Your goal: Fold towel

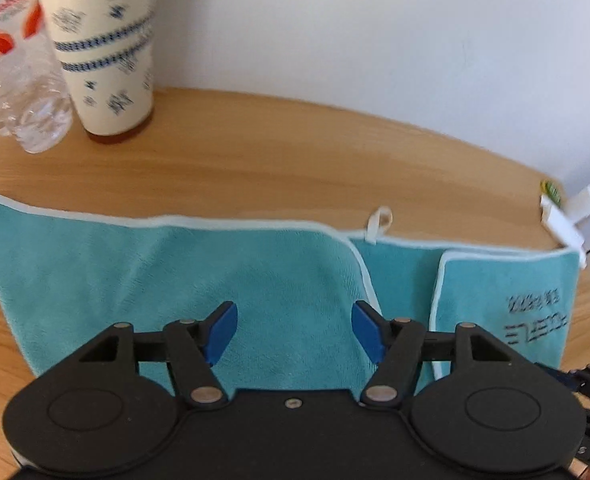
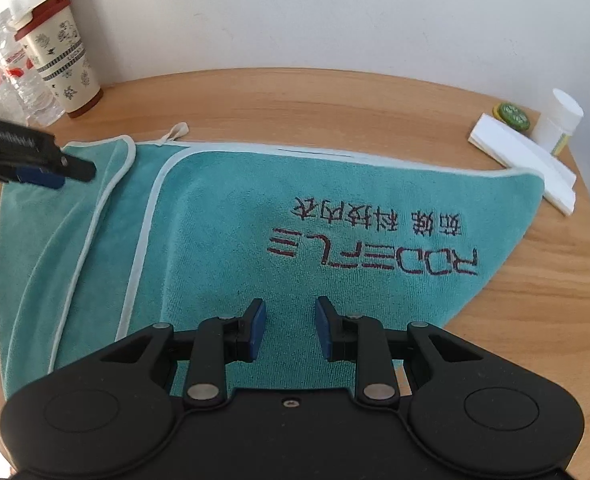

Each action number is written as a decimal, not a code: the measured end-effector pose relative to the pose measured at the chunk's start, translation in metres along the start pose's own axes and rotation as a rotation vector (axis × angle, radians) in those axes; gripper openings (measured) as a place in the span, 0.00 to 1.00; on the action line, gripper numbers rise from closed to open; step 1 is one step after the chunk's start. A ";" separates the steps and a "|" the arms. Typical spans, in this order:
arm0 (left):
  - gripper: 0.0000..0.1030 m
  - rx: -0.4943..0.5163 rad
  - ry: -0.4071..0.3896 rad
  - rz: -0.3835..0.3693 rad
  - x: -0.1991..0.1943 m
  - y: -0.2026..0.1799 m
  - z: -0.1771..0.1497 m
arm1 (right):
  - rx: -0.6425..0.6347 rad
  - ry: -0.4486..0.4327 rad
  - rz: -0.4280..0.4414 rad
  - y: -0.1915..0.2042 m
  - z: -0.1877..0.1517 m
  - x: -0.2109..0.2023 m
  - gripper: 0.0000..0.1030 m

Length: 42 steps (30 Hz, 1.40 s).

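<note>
Both grippers (image 1: 295,330) (image 2: 287,330) gape over towel (image 2: 255,240) on round wooden table (image 2: 295,96), seemingly against white wall (image 2: 295,12).

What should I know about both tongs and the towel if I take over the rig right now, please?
Left tongs: open, empty, over the left flap.
Right tongs: open, empty, over the right flap, near the lettering.
Towel: flat on the round wooden table; both ends folded inward, a strip of the under layer showing between them.
Left: probably fold once more and square the edges.
Keep clear of the cup and bottles at the back left.
</note>
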State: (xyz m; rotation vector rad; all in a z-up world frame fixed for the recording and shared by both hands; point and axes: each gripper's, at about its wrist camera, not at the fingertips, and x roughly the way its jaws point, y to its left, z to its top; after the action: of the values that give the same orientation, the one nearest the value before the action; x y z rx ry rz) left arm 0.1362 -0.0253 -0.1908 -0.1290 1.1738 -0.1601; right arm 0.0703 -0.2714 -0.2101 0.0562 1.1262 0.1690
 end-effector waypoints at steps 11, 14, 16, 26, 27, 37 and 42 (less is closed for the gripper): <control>0.68 0.057 -0.022 0.131 -0.015 -0.013 0.013 | 0.018 -0.078 -0.060 -0.002 -0.006 -0.016 0.38; 0.77 0.060 -0.035 0.187 -0.032 -0.003 0.008 | 0.015 -0.086 -0.062 -0.004 -0.016 -0.030 0.39; 0.78 0.075 -0.035 0.222 -0.040 0.002 0.000 | 0.038 -0.065 -0.045 -0.006 -0.024 -0.036 0.39; 0.79 0.037 0.066 0.356 -0.064 0.059 -0.077 | 0.253 0.004 -0.009 -0.012 -0.077 -0.052 0.39; 0.79 0.016 0.080 0.358 -0.064 0.066 -0.082 | 0.281 0.005 -0.013 -0.016 -0.078 -0.053 0.39; 0.79 -0.170 0.075 0.318 -0.077 0.122 -0.073 | 0.506 -0.116 -0.122 -0.055 -0.058 -0.071 0.39; 0.79 -0.226 0.033 0.289 -0.078 0.145 -0.048 | 0.579 -0.215 -0.145 -0.064 -0.041 -0.086 0.39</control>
State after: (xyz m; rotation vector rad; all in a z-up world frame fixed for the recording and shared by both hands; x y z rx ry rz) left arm 0.0712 0.1307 -0.1648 -0.1539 1.2276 0.2263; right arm 0.0041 -0.3503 -0.1598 0.4945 0.9297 -0.2915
